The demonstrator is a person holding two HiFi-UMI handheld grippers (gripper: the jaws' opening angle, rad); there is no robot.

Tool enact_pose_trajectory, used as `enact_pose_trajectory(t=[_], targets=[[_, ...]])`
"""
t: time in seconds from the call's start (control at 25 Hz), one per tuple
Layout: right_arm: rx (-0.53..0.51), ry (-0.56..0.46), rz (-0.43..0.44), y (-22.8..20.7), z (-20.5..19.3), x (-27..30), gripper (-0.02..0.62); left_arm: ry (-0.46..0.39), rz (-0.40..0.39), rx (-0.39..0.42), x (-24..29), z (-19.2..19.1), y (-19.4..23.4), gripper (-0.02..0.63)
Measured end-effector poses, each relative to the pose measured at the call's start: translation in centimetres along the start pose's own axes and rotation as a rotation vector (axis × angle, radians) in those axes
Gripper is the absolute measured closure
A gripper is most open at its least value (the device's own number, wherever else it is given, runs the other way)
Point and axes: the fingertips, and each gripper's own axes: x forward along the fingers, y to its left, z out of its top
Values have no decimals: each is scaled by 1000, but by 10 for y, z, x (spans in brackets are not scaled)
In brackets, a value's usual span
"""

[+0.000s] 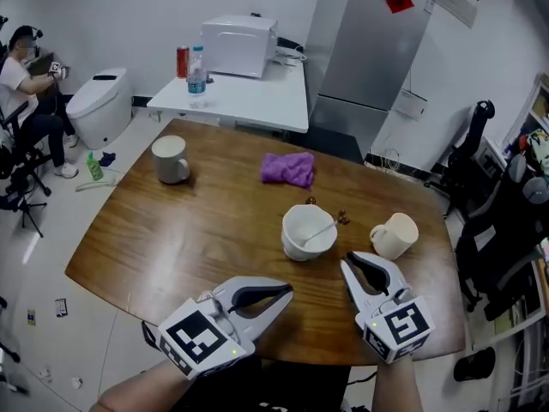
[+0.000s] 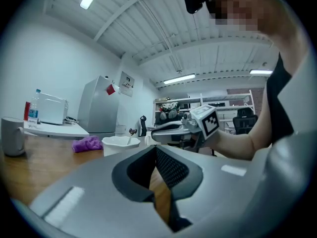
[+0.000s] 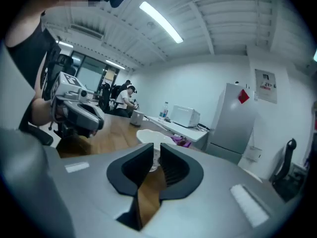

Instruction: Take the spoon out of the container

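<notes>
Right gripper (image 3: 154,150): dark jaws slightly apart, nothing between.
White bowl (image 3: 145,135): on wooden counter (image 3: 111,133), just beyond jaw tips.
Left gripper (image 3: 98,121): at left, hand-held.
Purple cloth (image 3: 181,143), microwave (image 3: 186,116), bottle (image 3: 164,111): farther back.

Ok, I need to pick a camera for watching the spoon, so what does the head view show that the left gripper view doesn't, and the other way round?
Only the head view looks down into the white bowl, showing the spoon lying inside with its handle against the rim. It also shows the seated person. Only the left gripper view shows the ceiling lights and the shelves at the back. Both show the bowl, the purple cloth, the grey mug and the right gripper.
</notes>
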Motion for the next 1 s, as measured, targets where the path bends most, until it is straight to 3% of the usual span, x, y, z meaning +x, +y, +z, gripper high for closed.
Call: enact_pose_trajectory(t=[0.24, 0.52, 0.72, 1.0], targets=[[-278, 108, -130, -38, 5, 27, 523, -18, -5, -7, -2, 0, 1, 594], [-599, 239, -178, -44, 0, 53, 507, -34, 13, -9, -11, 2, 6, 594], [-656, 295, -155, -44, -9, 61, 489, -36, 27, -11, -15, 4, 9, 594], [-762, 281, -230, -49, 1, 60, 525, -40, 20, -8, -15, 4, 7, 594]])
